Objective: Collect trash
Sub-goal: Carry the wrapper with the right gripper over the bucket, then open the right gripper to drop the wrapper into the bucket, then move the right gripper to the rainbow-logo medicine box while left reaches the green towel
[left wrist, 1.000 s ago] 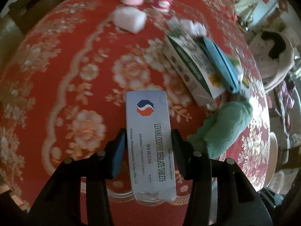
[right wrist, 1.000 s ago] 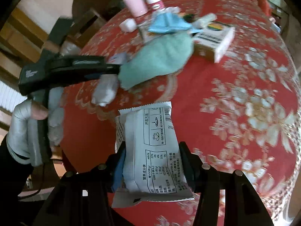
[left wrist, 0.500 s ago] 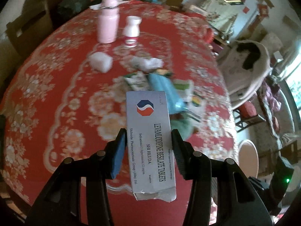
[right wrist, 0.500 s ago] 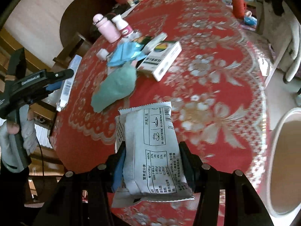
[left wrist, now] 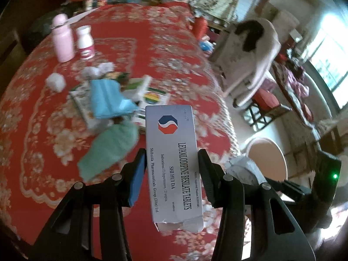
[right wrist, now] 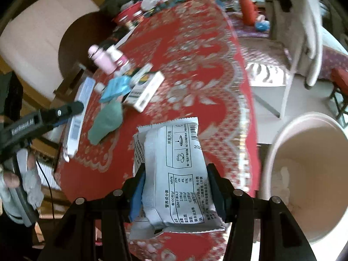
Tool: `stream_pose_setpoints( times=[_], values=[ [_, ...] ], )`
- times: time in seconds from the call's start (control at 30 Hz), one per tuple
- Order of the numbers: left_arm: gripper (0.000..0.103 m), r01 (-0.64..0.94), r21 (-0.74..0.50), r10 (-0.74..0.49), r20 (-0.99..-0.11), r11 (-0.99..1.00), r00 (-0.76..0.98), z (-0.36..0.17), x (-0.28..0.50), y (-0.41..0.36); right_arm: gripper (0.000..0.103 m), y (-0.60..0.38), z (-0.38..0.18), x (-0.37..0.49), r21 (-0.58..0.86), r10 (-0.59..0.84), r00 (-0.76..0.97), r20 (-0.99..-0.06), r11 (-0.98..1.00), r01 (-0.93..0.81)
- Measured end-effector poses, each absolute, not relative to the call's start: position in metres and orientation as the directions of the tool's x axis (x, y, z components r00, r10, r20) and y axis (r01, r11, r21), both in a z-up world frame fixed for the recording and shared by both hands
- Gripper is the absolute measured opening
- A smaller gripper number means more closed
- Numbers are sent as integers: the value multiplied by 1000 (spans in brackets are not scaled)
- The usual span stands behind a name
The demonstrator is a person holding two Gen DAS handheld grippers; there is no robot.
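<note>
"LEVAMLODIPINE BESILATE TABLETS" on carton (left wrist: 174,163)

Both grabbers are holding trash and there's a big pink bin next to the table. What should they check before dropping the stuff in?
1. Left gripper pinches the tablet box on both sides: ok.
2. Right gripper pinches the white snack packet on both sides: ok.
3. Pink bin is open on top, with room inside: ok.
4. Right gripper is above the bin opening: not ok; the packet hangs over the red tablecloth, with the bin off to the side.
5. Left gripper is above the bin: not ok; the box is over the table edge.
6. More trash is left on the table: cannot tell which of the pile counts as trash.
</note>
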State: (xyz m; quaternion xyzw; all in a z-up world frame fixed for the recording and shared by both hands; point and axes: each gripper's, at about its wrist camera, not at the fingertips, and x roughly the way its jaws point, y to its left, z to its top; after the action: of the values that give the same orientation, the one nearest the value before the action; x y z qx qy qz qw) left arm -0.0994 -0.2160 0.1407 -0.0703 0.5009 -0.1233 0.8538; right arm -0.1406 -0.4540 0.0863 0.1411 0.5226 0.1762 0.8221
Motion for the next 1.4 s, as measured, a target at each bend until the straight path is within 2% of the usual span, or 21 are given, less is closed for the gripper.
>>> stream_pose_setpoints(
  times=[0.3, 0.63, 1.0, 1.07, 1.1, 1.13, 1.27, 1.4],
  values=[
    [46, 285, -257, -360, -836, 923, 414, 135, -101, -299, 52, -539, 84, -158, 392, 334, 463, -821, 920, 32],
    [46, 430, -345, -489, -823, 834, 289, 117, -99, -402, 52, -628, 68, -181, 336, 186, 471, -862, 907, 256],
    [48, 472, -401, -542, -814, 785, 211, 90, -99, -462, 53, -663, 61, -195, 261, 64, 459, -886, 887, 381],
    [49, 479, -417, -559, -805, 772, 199, 88, -98, -467, 58, -667, 60, -195, 244, 44, 453, -891, 886, 395],
    [50, 479, -429, -568, -801, 766, 191, 86, -98, -470, 69, -668, 60, -195, 237, 35, 451, -892, 885, 401],
    [54, 476, -441, -577, -796, 761, 185, 84, -97, -471, 75, -670, 60, -196, 238, 33, 453, -891, 884, 403],
    [55, 461, -451, -582, -790, 765, 194, 86, -96, -465, 75, -669, 61, -198, 242, 41, 452, -891, 886, 396],
    [55, 447, -396, -534, -810, 802, 242, 91, -100, -452, 75, -655, 63, -195, 242, 64, 447, -892, 904, 354]
  ],
)
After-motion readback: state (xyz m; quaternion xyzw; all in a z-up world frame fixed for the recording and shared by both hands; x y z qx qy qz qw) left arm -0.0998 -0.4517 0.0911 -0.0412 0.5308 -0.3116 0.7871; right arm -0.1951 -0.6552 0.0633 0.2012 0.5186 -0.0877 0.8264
